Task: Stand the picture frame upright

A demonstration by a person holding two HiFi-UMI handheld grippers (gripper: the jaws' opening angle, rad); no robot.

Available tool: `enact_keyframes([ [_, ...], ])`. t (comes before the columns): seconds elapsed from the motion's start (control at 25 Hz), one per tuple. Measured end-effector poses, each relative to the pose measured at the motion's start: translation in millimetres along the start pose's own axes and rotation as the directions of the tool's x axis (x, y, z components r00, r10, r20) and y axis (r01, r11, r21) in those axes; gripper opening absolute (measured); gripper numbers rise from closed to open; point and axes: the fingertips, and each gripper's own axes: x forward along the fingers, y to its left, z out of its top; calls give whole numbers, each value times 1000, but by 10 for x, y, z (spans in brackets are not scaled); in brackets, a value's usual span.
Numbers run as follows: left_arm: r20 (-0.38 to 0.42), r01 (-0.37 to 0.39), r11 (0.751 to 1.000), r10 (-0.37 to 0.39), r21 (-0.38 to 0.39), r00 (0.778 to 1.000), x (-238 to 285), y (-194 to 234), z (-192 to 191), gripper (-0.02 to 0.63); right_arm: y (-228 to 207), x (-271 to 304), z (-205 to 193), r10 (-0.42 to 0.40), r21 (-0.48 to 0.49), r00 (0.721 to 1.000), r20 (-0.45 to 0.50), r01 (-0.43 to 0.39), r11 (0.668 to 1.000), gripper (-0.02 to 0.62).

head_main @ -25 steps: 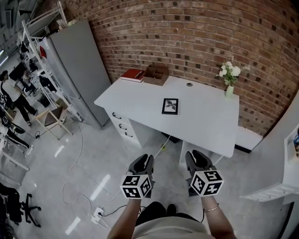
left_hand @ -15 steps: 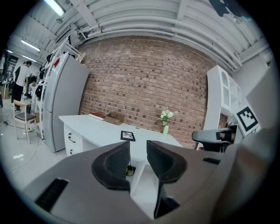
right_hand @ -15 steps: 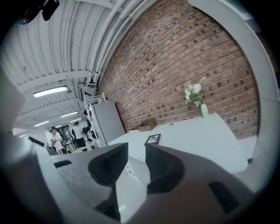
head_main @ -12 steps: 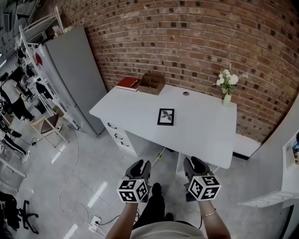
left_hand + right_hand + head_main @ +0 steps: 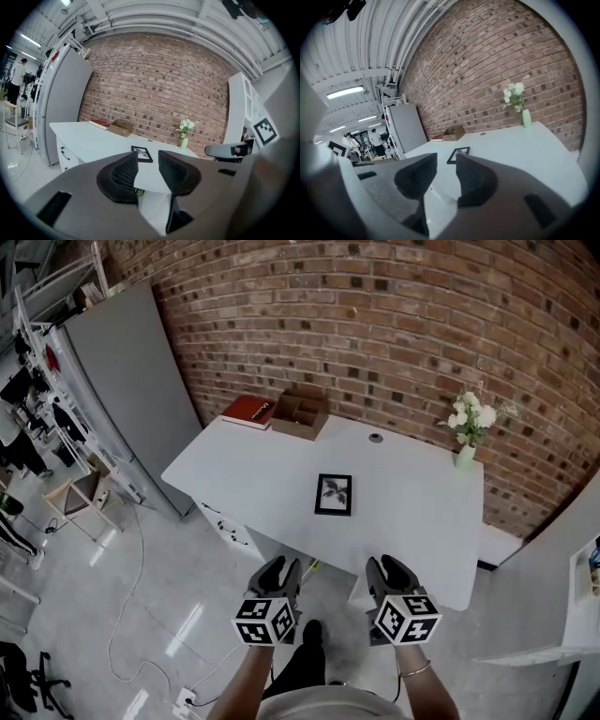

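Nearest to us, we are holding the left claw [image 5: 279,570] and the right claw [image 5: 392,568] side by side above the floor [image 5: 141,615]. Both are hanging short of the counter [image 5: 253,470] and touching nothing. We are spreading the left claw's jaws wider at this moment. In the left gripper view nothing is lying between them, and only the counter's near edge is showing through the gap. We are holding the right claw's jaws apart as well, with nothing between its pads.

Beyond the claws, the picture frame [image 5: 334,494] is lying flat, face up, near the middle of the white counter. Its black border is surrounding a pale print. It is resting well apart from both claws and from everything else on the top. Drawers [image 5: 227,521] with dark handles are showing under the counter's left end.

Farther back, a round grommet [image 5: 376,438] is sitting in the counter top near the rear edge. At the rear left corner a red book [image 5: 248,412] is lying flat just beside an open wooden box [image 5: 300,413]. At the rear right corner a green vase [image 5: 465,457] is standing upright and carrying white flowers [image 5: 472,413].

Behind the counter a brick wall [image 5: 375,315] is filling the background. To the left a tall grey cabinet [image 5: 122,381] is standing against that wall, and a thin cable [image 5: 127,592] is trailing across the floor in front of it.
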Motion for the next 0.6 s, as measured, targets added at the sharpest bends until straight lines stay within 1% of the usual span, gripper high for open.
enact_keyframes([
  [0.2, -9, 20, 1000, -20, -2, 1000, 484, 305, 238, 119, -46, 533, 164, -24, 3, 1000, -13, 24, 1000, 109],
  [0.36, -25, 44, 999, -43, 13, 999, 846, 502, 397, 118, -105, 900, 293, -51, 8, 999, -15, 51, 999, 109],
  [0.6, -32, 81, 997, -80, 5, 996, 1277, 698, 554, 119, -197, 1281, 435, -97, 8, 995, -10, 98, 995, 109],
])
